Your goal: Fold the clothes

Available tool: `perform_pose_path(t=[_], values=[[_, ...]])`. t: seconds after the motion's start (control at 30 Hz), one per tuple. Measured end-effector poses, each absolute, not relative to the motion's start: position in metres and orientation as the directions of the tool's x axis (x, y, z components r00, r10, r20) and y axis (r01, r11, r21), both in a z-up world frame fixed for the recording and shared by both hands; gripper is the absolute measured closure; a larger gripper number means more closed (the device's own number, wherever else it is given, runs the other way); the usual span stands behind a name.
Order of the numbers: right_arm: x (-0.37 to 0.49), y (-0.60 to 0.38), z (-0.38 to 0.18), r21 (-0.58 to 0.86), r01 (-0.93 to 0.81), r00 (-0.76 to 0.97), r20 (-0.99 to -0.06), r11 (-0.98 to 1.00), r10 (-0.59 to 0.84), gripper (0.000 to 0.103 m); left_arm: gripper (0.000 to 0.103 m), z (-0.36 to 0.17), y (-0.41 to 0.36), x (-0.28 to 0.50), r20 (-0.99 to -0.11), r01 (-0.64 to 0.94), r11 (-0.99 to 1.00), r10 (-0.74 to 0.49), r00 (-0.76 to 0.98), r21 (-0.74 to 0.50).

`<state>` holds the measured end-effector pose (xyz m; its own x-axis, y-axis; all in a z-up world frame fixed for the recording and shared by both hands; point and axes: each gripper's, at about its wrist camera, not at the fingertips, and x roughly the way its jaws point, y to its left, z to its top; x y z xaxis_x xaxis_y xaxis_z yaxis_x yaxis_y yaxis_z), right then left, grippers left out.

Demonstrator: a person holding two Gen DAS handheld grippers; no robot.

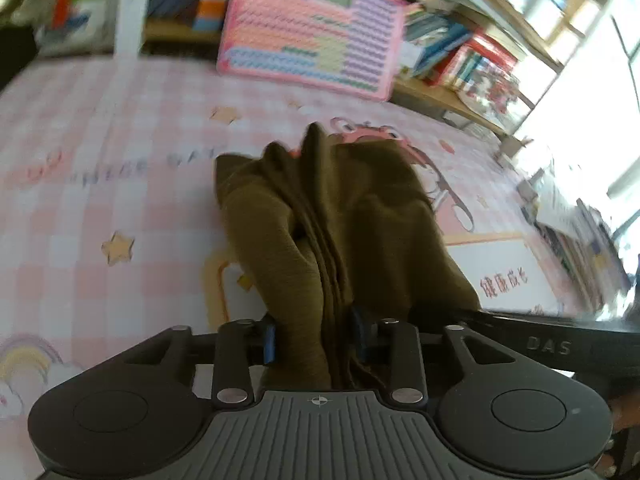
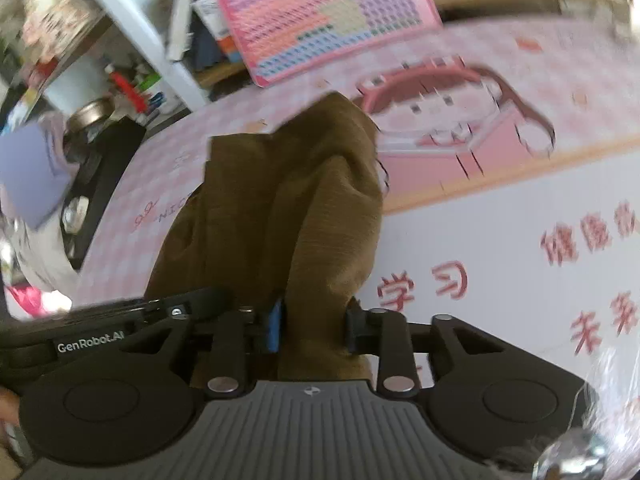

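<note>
Both grippers have the same olive-brown garment (image 1: 332,216) in hand, and it hangs bunched above the pink checked mat (image 1: 100,152) that covers the table. The left gripper (image 1: 316,338) has its jaws drawn in about a thick gather of cloth: the blue pads (image 1: 269,342) press on a wad of several layers that runs straight between them, so the jaws stand partly apart only because the fabric fills the gap. The right gripper (image 2: 312,326) is much the same, its blue pad (image 2: 275,326) against one side of a fat fold and the black finger against the other, closed on cloth. From each pair of fingers the garment runs forward and away, its long folds lying along the line the fingers point, and it ends in a crumpled peak towards the far side of the mat, short of the pink toy keyboard (image 1: 312,28) propped against the shelves (image 1: 472,60). The two grippers are close beside each other; the left view catches the black body of the other one just to its right, and the right view shows its neighbour just to its left. So neither hand is nearer: each holds its own corner or edge, and I judge the next move depends on drawing them apart sideways to spread the cloth flat before any fold. Which part of the garment each holds, I cannot tell.
</note>
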<state>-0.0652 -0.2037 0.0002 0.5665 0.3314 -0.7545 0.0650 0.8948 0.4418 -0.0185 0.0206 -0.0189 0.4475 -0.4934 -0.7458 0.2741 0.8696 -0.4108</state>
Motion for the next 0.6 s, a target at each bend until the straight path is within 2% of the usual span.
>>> perform_pose_path(t=[0.03,0.07,0.2,0.27,0.33,0.47,0.6], values=[[-0.064,-0.208,-0.003,0.465,0.086,0.557,-0.756,0.881,0.344,0.06,0.057,-0.023,0.024,-0.015,-0.745,0.257,0.863,-0.505,0.436,-0.435],[-0.062,-0.213,-0.006,0.485,0.106,0.549,-0.756,0.868,0.356,0.058,0.049,-0.028,0.027,-0.012,-0.745,0.243,0.855,-0.518,0.42,-0.457],[-0.049,-0.224,-0.022,0.549,0.148,0.531,-0.745,0.822,0.403,0.05,0.044,-0.043,0.031,-0.004,-0.729,0.225,0.827,-0.561,0.393,-0.515],[-0.044,-0.227,-0.026,0.584,0.156,0.536,-0.727,0.796,0.428,0.049,0.047,-0.044,0.03,-0.003,-0.723,0.227,0.825,-0.564,0.398,-0.518],[-0.04,-0.223,-0.026,0.579,0.147,0.532,-0.729,0.802,0.43,0.06,0.054,-0.045,0.027,-0.003,-0.727,0.227,0.832,-0.553,0.407,-0.506],[-0.04,-0.208,-0.016,0.529,0.082,0.538,-0.737,0.844,0.41,0.073,0.069,-0.041,0.022,-0.003,-0.731,0.225,0.842,-0.538,0.419,-0.49],[-0.048,-0.192,0.006,0.466,-0.012,0.588,-0.712,0.885,0.383,0.077,0.074,-0.021,0.012,-0.012,-0.715,0.298,0.85,-0.526,0.46,-0.434]])
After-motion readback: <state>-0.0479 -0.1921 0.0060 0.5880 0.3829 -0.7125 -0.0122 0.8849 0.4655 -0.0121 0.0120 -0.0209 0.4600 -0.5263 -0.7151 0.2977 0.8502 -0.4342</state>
